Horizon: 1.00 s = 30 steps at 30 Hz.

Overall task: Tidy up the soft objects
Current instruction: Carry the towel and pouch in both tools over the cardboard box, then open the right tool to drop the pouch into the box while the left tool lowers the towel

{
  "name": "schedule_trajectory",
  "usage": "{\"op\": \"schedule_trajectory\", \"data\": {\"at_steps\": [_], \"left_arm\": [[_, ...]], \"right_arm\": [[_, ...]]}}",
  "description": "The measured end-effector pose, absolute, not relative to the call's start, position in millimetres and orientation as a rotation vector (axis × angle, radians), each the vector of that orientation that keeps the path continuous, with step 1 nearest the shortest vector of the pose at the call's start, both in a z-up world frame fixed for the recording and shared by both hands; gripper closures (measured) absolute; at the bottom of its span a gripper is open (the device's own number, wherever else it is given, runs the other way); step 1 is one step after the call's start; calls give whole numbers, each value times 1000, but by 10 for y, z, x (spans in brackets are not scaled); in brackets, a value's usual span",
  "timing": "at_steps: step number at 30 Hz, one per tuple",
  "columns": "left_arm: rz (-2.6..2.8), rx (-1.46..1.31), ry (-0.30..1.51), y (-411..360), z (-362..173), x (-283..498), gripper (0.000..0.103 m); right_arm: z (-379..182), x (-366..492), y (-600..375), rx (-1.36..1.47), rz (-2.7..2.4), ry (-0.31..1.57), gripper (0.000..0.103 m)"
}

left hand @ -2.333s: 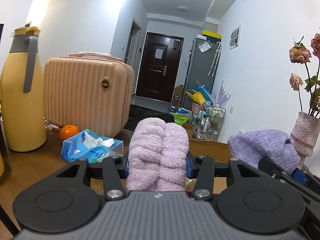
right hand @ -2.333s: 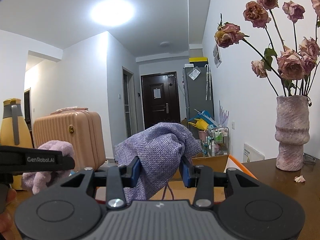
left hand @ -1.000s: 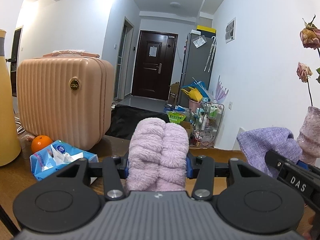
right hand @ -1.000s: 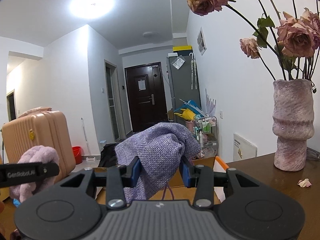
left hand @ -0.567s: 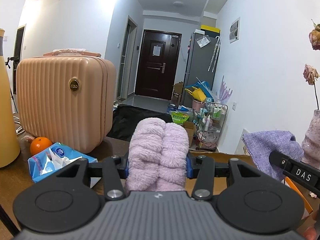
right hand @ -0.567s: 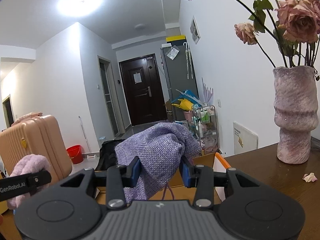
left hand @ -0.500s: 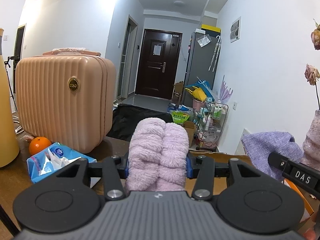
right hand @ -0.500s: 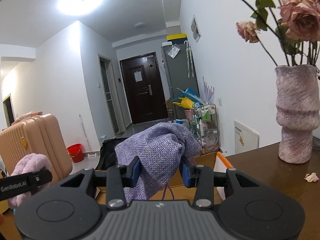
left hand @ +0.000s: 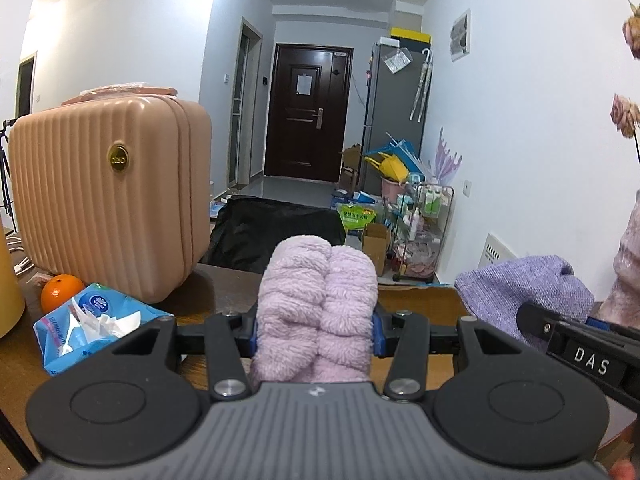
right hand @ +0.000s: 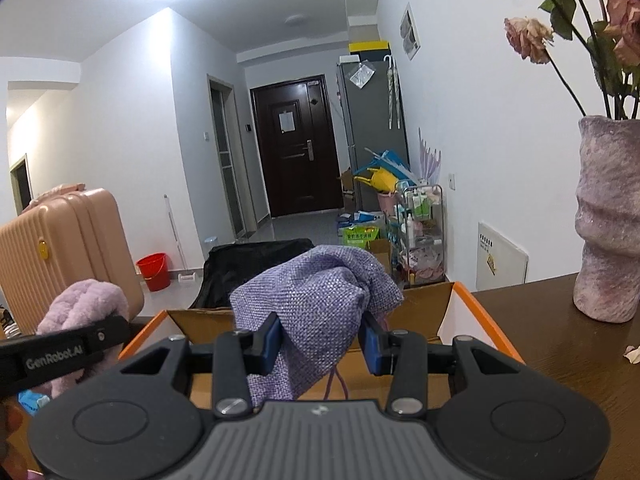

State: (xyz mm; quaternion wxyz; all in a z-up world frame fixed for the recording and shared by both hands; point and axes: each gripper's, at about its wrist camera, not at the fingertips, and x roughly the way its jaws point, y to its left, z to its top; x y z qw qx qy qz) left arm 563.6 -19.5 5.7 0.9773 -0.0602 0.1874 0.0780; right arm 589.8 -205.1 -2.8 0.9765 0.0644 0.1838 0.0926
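Over the desk: both tools hang above the brown desk (right hand: 560, 320), each carrying one soft thing toward the open cardboard box (right hand: 452, 308).
Left tool (left hand: 316, 330): clamped on a fluffy pink towel (left hand: 316, 304), which stands up between the blue pads as a rolled double bulge.
Right tool (right hand: 320, 338): clamped on a purple woven pouch (right hand: 316, 304), bunched between the pads, its thin drawstring dangling below toward the box.
Box position: directly ahead of and under the right tool; from the left wrist view only its far rim shows behind the towel.
Step in hand (my reading): carrying both items over the box mouth for release.
Doing it well: lower each tool until the cloth is inside the box walls before spreading the pads, so nothing flops over the orange-edged flaps.
Order: I would drop one item at a time (the tools sit close together, side by side), keeping them from colliding.
Drawstring: let it fall inside first, or it may catch on the rim.
Nearby things: a ribbed pink suitcase (left hand: 108, 196), an orange (left hand: 60, 286) and a blue tissue pack (left hand: 92, 324) lie to the left; a textured vase (right hand: 608, 216) of dried roses stands to the right, well apart from the box.
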Motion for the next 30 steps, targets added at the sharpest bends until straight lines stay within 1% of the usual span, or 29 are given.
{"op": "schedule_trajectory", "data": {"at_steps": [15, 26, 28, 30], "left_arm": [[160, -73, 411, -255, -79, 5698, 55], [159, -74, 403, -272, -91, 5683, 54], [157, -76, 404, -270, -92, 5683, 53], [157, -83, 407, -257, -89, 5673, 53]], "right_arm": [[-12, 5952, -1984, 71, 187, 395, 62], [1, 5950, -1944, 42, 171, 412, 62], [2, 5963, -1928, 35, 163, 429, 61], [-1, 5978, -1925, 30, 159, 454, 57]]}}
